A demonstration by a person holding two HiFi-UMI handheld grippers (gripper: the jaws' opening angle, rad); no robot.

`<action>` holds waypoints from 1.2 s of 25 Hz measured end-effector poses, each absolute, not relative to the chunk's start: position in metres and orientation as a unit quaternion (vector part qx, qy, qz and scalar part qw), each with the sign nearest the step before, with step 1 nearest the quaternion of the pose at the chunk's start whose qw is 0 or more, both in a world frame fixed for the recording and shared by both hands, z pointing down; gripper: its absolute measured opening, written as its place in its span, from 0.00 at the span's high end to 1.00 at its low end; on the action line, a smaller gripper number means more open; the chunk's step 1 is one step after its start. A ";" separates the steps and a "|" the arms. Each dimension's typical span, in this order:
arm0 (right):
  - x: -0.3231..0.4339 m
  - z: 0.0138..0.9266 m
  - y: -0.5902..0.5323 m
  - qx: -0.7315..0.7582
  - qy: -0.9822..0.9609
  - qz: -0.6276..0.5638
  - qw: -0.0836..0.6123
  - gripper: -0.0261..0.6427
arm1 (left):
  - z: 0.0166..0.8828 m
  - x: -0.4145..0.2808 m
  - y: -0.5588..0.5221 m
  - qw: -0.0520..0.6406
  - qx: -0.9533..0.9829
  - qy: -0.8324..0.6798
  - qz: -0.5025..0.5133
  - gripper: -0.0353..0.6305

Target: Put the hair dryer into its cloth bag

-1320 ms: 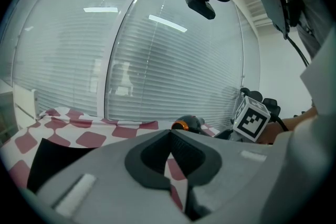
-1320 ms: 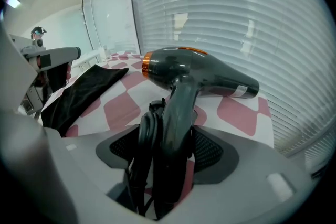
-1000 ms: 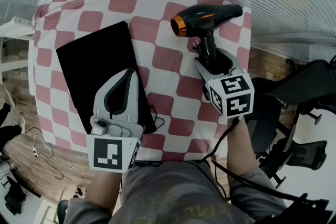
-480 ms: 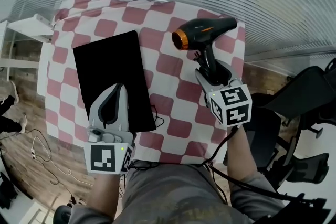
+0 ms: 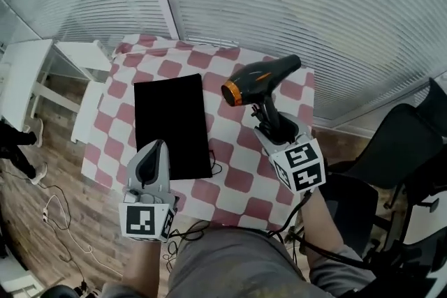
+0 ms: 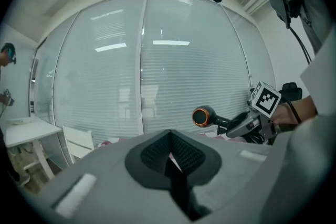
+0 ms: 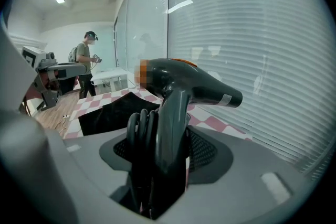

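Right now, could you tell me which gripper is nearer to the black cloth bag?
Left. The left gripper sits over the near left corner of the cloth bag; the right gripper is off to the bag's right, holding the hair dryer.

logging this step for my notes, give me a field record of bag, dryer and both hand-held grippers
cloth bag: black, flat on checkered tablecloth
hair dryer: outside the bag, to its right, orange-ringed end toward it
right hand-held gripper: shut on hair dryer handle and coiled cord
left hand-held gripper: shut, empty, over the bag's near edge
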State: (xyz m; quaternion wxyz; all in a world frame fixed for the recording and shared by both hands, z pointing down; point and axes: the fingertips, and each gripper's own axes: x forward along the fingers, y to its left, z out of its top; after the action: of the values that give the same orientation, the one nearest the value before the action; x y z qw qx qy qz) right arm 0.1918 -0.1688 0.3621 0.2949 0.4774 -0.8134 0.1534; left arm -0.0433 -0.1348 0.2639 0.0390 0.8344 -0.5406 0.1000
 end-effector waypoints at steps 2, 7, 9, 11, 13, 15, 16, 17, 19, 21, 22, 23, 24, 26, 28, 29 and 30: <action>0.185 0.350 -0.159 0.469 -0.823 0.142 0.288 0.55 | 0.250 -0.051 -0.122 0.028 0.829 -0.550 0.094 0.95; 0.172 0.329 -0.124 0.454 -0.837 0.133 0.276 0.55 | 0.246 -0.064 -0.083 0.042 0.824 -0.559 0.089 0.95; 0.170 0.323 -0.111 0.452 -0.839 0.130 0.272 0.55 | 0.251 -0.063 -0.070 0.045 0.826 -0.554 0.096 0.95; 0.168 0.316 -0.100 0.451 -0.842 0.128 0.267 0.55 | 0.253 -0.062 -0.060 0.045 0.829 -0.548 0.104 0.95; 0.166 0.312 -0.090 0.449 -0.844 0.128 0.264 0.55 | 0.256 -0.060 -0.055 0.045 0.833 -0.540 0.114 0.95; 0.166 0.312 -0.082 0.447 -0.845 0.128 0.264 0.55 | 0.262 -0.056 -0.053 0.038 0.840 -0.526 0.127 0.95; 0.166 0.312 -0.079 0.447 -0.845 0.130 0.264 0.55 | 0.265 -0.054 -0.053 0.028 0.847 -0.514 0.136 0.95; 0.166 0.313 -0.076 0.447 -0.844 0.131 0.265 0.55 | 0.270 -0.052 -0.053 0.016 0.854 -0.498 0.148 0.95; 0.164 0.315 -0.069 0.446 -0.843 0.134 0.269 0.55 | 0.285 -0.048 -0.054 -0.004 0.871 -0.461 0.173 0.87; 0.160 0.320 -0.064 0.445 -0.840 0.137 0.277 0.55 | 0.304 -0.051 -0.055 -0.004 0.883 -0.431 0.188 0.84; 0.158 0.324 -0.061 0.446 -0.838 0.142 0.281 0.55 | 0.314 -0.054 -0.057 0.003 0.888 -0.419 0.192 0.83; 0.155 0.328 -0.059 0.448 -0.835 0.148 0.283 0.55 | 0.324 -0.057 -0.059 0.014 0.892 -0.408 0.195 0.82; 0.152 0.333 -0.057 0.451 -0.833 0.154 0.282 0.55 | 0.333 -0.060 -0.062 0.026 0.896 -0.396 0.197 0.80; 0.145 0.342 -0.055 0.459 -0.828 0.164 0.278 0.55 | 0.352 -0.065 -0.069 0.050 0.903 -0.376 0.202 0.76; 0.137 0.352 -0.055 0.465 -0.825 0.169 0.274 0.55 | 0.377 -0.072 -0.075 0.069 0.905 -0.364 0.210 0.75; 0.133 0.358 -0.054 0.466 -0.824 0.171 0.274 0.55 | 0.390 -0.077 -0.076 0.079 0.904 -0.360 0.216 0.74; 0.129 0.363 -0.052 0.466 -0.823 0.175 0.275 0.55 | 0.403 -0.081 -0.076 0.090 0.904 -0.353 0.224 0.74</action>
State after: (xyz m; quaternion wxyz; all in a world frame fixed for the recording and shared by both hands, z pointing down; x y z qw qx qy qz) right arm 0.1288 -0.0524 0.3630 0.2745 0.4662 -0.8225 0.1753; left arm -0.0809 -0.0762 0.4028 0.0899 0.9038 -0.3532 0.2243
